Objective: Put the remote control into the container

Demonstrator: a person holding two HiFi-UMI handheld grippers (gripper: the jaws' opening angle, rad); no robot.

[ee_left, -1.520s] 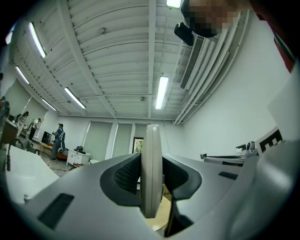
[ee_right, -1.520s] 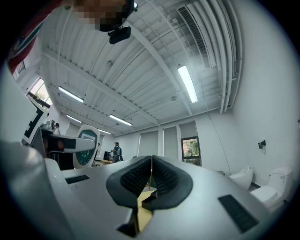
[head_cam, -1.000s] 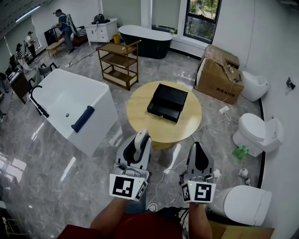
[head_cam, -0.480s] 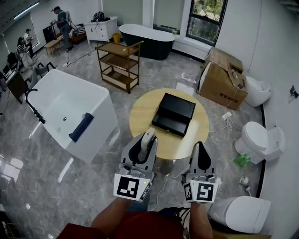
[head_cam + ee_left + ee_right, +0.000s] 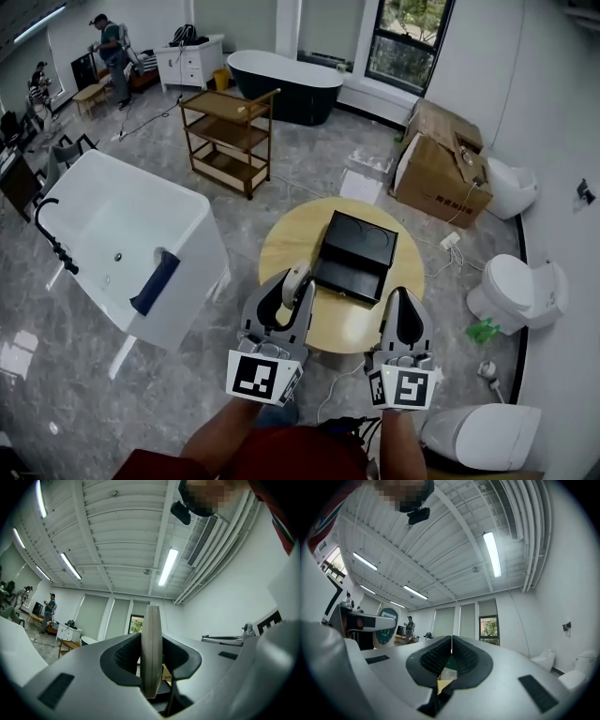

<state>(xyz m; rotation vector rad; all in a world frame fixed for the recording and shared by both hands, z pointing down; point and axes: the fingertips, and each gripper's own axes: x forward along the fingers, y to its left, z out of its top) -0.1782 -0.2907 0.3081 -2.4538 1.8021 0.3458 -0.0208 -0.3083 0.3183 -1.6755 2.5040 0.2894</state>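
In the head view a black open container (image 5: 354, 253) lies on a round yellow table (image 5: 286, 239) just ahead of both grippers. My left gripper (image 5: 286, 300) is shut on a slim pale remote control (image 5: 297, 279), which stands upright between the jaws at the table's near edge. In the left gripper view the remote control (image 5: 151, 653) is seen edge-on, clamped between the dark pads, pointing toward the ceiling. My right gripper (image 5: 403, 317) hangs beside it, short of the container's near right corner. Its jaws (image 5: 451, 651) are shut with nothing between them.
A white bathtub (image 5: 122, 220) stands to the left, a wooden trolley (image 5: 228, 141) and a black bathtub (image 5: 281, 80) behind. Cardboard boxes (image 5: 441, 164) and toilets (image 5: 511, 281) line the right wall, one toilet (image 5: 478, 436) near my right. People (image 5: 108, 47) stand far back left.
The table and container have come closer to the grippers and lower in the head view. Both grippers keep the same pose, the remote still clamped in the left one.
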